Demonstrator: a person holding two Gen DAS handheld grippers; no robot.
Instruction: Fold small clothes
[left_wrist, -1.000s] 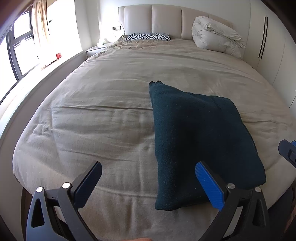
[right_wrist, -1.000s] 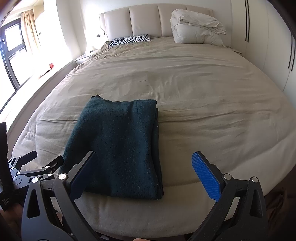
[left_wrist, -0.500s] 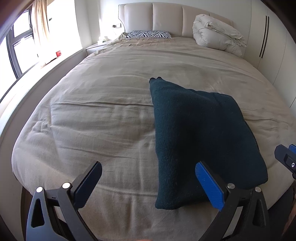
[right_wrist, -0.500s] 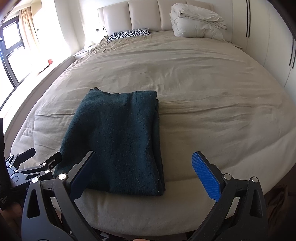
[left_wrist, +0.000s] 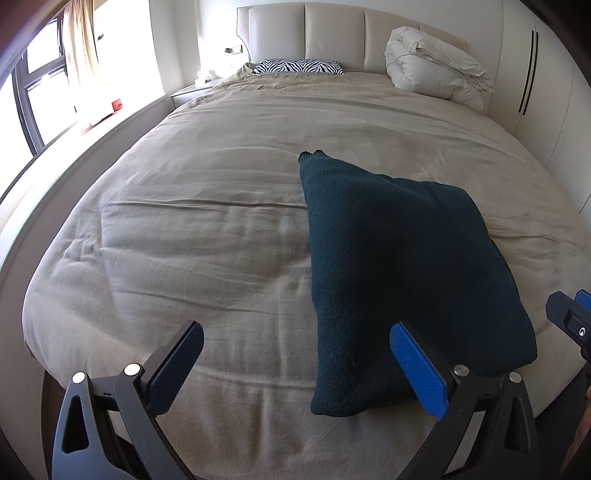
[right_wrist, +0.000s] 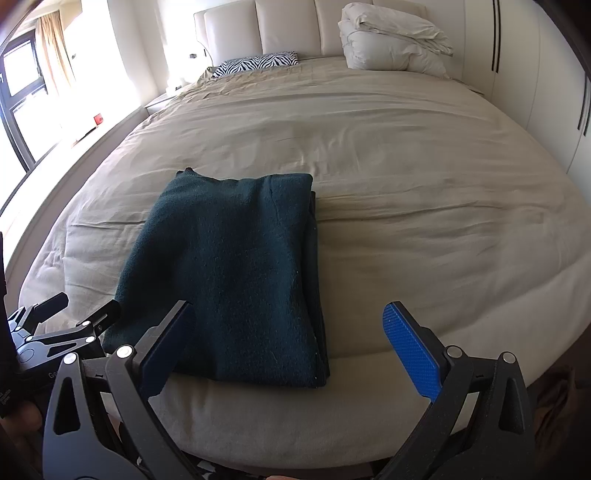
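Knit dark-green sweater (right_wrist: 229, 266), folded near the bed (right_wrist: 424, 206) foot edge, looks soft, thick, floppy; left claw (left_wrist: 295, 365) and right claw (right_wrist: 291, 347) both spread empty, so pinch its near corners.

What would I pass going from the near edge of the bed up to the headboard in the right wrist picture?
Right gripper → folded dark green garment → bare beige bedcover → zebra pillow → headboard.
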